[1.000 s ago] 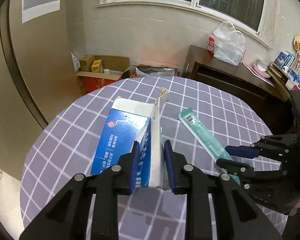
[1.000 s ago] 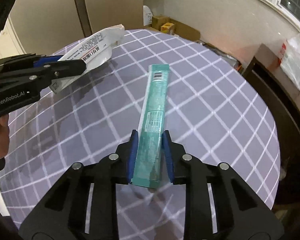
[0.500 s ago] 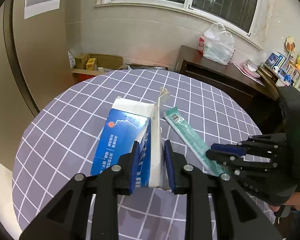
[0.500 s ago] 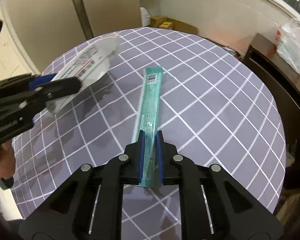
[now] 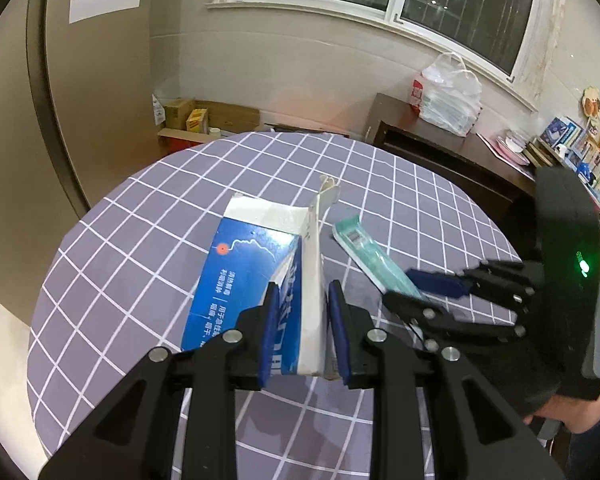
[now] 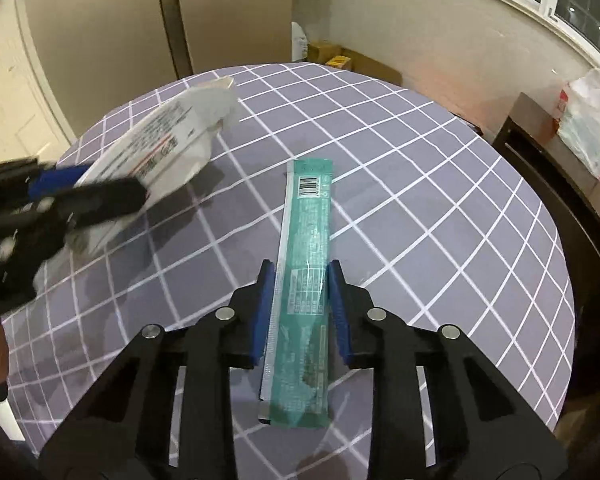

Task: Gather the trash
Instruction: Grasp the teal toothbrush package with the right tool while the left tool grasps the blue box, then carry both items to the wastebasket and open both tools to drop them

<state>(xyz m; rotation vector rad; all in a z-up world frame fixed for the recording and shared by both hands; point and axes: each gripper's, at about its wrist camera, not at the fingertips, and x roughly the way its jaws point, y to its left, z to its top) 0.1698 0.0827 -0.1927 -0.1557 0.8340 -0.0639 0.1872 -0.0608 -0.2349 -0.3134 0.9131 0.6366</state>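
My left gripper (image 5: 302, 324) is shut on a torn blue and white carton (image 5: 256, 268) and holds it above the round checked table (image 5: 140, 248). The carton also shows in the right wrist view (image 6: 156, 152), held off the table at the left. My right gripper (image 6: 302, 300) holds a long green wrapper (image 6: 306, 264) between its pads, and the wrapper's far end points across the table. In the left wrist view the right gripper (image 5: 412, 284) sits at the right with the wrapper (image 5: 364, 248) sticking out of it.
Cardboard boxes (image 5: 204, 120) stand on the floor beyond the table. A dark wooden sideboard (image 5: 440, 152) with a white plastic bag (image 5: 448, 96) is at the back right. The table's edge (image 6: 556, 280) curves close on the right.
Both grippers have risen and drawn back from the table. The right gripper has come up with the green wrapper in it. The left gripper still holds the carton.
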